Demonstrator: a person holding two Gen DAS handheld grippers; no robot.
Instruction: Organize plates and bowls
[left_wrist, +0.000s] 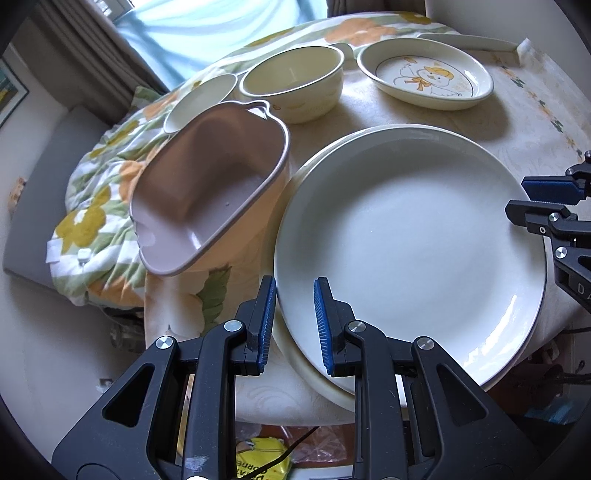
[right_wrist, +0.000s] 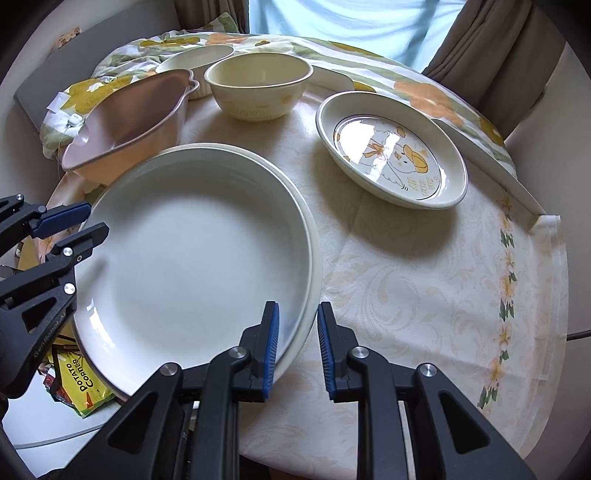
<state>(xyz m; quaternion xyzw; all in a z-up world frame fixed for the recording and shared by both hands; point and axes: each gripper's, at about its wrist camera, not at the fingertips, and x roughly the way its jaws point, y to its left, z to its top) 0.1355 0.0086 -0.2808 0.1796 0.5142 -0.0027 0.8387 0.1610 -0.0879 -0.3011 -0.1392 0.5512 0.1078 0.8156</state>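
Tablecloth (right_wrist: 424, 295), cream w/ floral border, covers table. Floral quilt (left_wrist: 92, 206) bunched beside it, on grey cushion (left_wrist: 40, 206). Brown curtains (right_wrist: 491, 48) at window. Yellow snack packet (right_wrist: 79, 384) below table edge.

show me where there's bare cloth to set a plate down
Bare tablecloth lies right of the stacked white plates, in front of the cream duck-print dish. The left side is crowded: pink handled dish and cream round bowl.
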